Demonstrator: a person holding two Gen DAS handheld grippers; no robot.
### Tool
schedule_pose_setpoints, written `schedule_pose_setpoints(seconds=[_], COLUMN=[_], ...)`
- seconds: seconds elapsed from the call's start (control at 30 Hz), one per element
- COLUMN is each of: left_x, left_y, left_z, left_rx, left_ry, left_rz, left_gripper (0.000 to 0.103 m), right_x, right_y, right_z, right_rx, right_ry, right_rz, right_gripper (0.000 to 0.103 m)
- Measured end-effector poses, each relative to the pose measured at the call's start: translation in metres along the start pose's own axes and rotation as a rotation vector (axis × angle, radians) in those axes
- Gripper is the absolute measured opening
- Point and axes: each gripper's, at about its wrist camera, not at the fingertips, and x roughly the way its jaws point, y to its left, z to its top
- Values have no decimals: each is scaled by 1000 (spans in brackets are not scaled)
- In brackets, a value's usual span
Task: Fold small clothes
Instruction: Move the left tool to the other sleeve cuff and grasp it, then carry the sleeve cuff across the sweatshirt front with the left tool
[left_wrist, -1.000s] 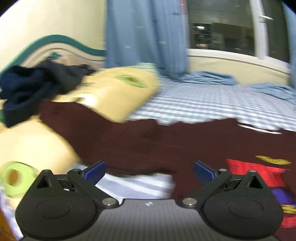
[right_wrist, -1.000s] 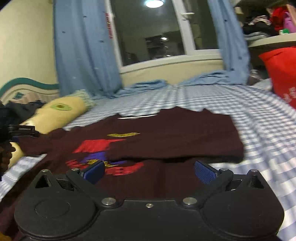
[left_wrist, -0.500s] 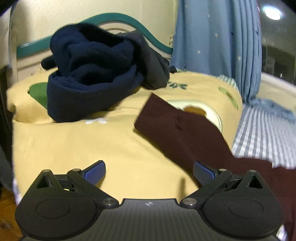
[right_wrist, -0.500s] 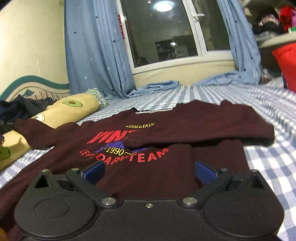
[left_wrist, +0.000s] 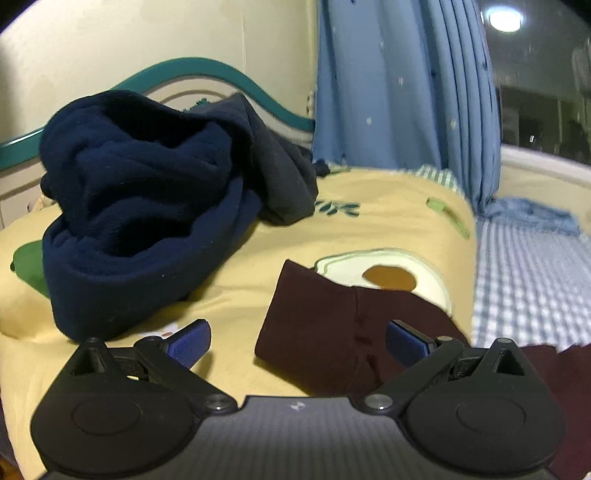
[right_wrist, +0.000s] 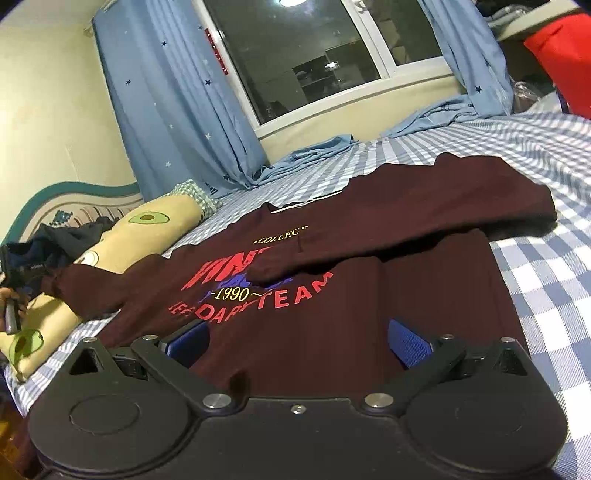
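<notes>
A maroon sweatshirt with red and yellow lettering lies flat on the checked bed. Its right sleeve is folded across the chest. Its left sleeve stretches out over the yellow avocado pillow; the cuff shows in the left wrist view. My left gripper is open, low over the pillow, with the cuff between its blue pads. My right gripper is open and empty just above the sweatshirt's hem.
A heap of navy and dark grey clothes sits on the yellow pillow by the teal headboard. Blue curtains and a window stand behind the bed. A red bag is at far right.
My left gripper swung left from the sweatshirt's body to the pillow and closed in on the sleeve cuff. My right gripper dropped lower and nearer to the hem.
</notes>
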Motion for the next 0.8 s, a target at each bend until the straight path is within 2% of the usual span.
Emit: schedule_pose_setpoints(seconds=[0.1,0.17,0.23,0.27,0.33,0.43,0.57,0.67,0.8], left_x=[6,8,6,5,2,-12,-37,-68,-104], left_y=[-5,-7,-10,-13,-16,-28,-50,-74,-117], left_z=[3,4,5,6,10,19,40,56,67], left_rx=[17,28,31,34,18,7,13,44,119], left_ry=[39,67,82,86,106,103,123,73,61], left_rz=[2,-9,-8,9,-1,0,8,-48,-111], left_gripper=[88,64,61,49,32,17,11,9,9], right_x=[-1,-1,0,0,0,1,2,2,1], right_y=[-3,-5,-6,-6,-5,-5,-5,-6,-7], right_z=[-1,0,0,0,0,0,0,0,0], right_rx=[20,34,44,45,44,45,41,46,52], right_ry=[-2,0,1,1,3,8,15,13,9], right_rz=[12,18,22,22,20,17,13,16,26], right_gripper=[103,103,103,103,103,103,103,103,103])
